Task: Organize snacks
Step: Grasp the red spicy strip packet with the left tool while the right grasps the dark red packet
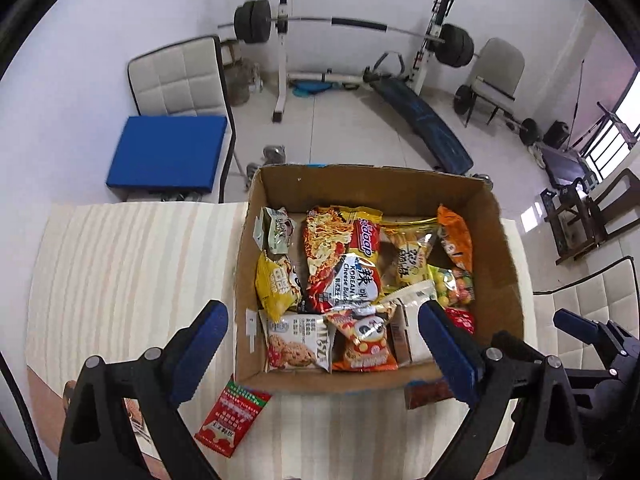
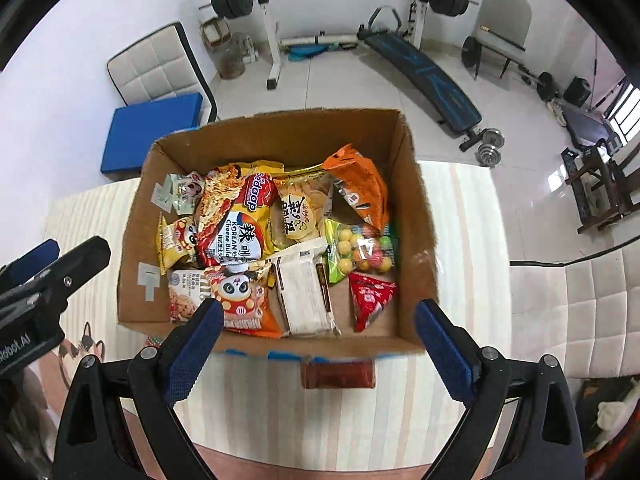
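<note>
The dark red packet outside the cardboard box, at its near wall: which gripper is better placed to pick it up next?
Probably the right gripper: open, with the dark red packet almost centred between its fingers. For the left gripper, also open, it lies off to the right.

Matt cardboard, shiny wrappers, striped cloth.

I see a box (image 2: 416, 216) of plain brown cardboard, matt, its cut edges rough, blue tape on the near rim. The packets inside are glossy plastic film: the noodle pack (image 2: 244, 220) catches the light, the candy bag (image 2: 360, 252) is clear, and the wafer pack (image 2: 306, 294) looks duller white. Outside, the red packet (image 1: 232, 420) is shiny. The tablecloth (image 1: 120, 264) looks like soft matt fabric. My grippers have matt black plastic arms, textured blue pads (image 2: 192, 344) and metal pins. The floor (image 2: 360, 88) is glossy tile.
</note>
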`<state>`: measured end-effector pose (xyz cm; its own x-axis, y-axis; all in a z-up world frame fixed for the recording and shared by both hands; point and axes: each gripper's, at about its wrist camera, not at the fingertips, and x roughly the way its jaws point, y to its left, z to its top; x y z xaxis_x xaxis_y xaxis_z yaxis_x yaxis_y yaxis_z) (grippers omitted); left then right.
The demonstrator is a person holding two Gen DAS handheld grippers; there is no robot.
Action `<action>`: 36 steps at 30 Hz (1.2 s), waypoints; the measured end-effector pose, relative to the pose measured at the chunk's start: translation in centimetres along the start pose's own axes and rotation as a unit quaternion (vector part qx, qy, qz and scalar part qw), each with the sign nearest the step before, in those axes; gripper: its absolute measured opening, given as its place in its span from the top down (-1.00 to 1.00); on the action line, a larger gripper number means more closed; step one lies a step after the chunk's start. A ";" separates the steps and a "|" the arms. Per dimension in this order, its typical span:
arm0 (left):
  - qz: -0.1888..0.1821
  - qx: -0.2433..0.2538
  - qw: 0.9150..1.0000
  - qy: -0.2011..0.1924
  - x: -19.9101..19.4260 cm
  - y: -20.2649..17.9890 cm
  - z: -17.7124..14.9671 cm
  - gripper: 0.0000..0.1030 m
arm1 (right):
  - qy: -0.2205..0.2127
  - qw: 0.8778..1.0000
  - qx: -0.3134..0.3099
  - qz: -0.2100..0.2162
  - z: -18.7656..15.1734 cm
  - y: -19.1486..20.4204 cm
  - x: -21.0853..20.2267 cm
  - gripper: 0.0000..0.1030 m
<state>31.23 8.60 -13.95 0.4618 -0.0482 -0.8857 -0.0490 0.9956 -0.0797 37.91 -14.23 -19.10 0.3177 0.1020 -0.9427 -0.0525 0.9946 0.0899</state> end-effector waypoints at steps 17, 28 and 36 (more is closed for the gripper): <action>-0.009 0.004 0.999 -0.046 -6.3 -0.3 -6.0 -0.93 | -0.046 0.999 0.008 0.013 -7.5 0.3 -6.6 -0.91; 0.064 -0.011 0.998 0.003 -0.7 1.7 -9.5 -0.95 | 0.017 0.998 0.054 0.029 -10.2 -1.9 -0.4 -0.91; 0.078 -0.070 0.990 0.097 6.9 6.3 -13.6 -0.95 | 0.109 0.987 0.110 0.036 -11.4 -5.6 10.6 -0.91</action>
<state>22.10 13.45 -26.82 0.2602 0.0766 -0.9625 -0.2344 0.9720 0.0140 30.72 -18.92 -33.23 0.1083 0.1887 -0.9761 0.1476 0.9679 0.2035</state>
